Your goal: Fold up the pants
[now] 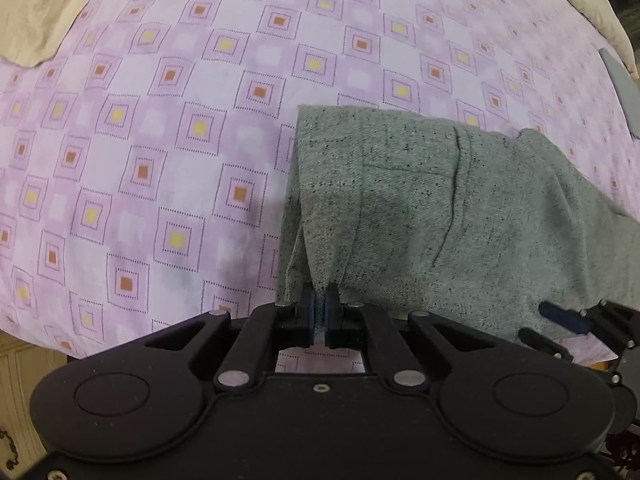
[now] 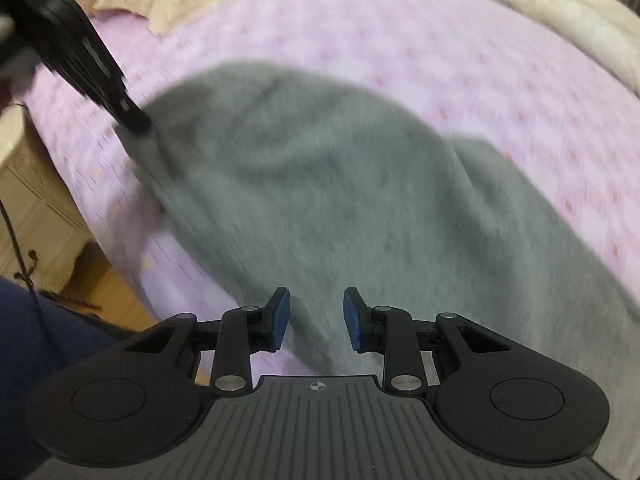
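Grey speckled pants lie folded on a pink patterned bedsheet. My left gripper is shut on the near left corner of the pants and lifts the cloth a little. In the right wrist view, which is blurred, the pants spread ahead of my right gripper, which is open with cloth below its jaws. The left gripper shows there at the pants' left corner. The right gripper shows at the right edge of the left wrist view.
A beige blanket lies at the far left of the bed, and more cream bedding at the back right. A wooden bed frame and floor are to the left. A grey item lies at the right edge.
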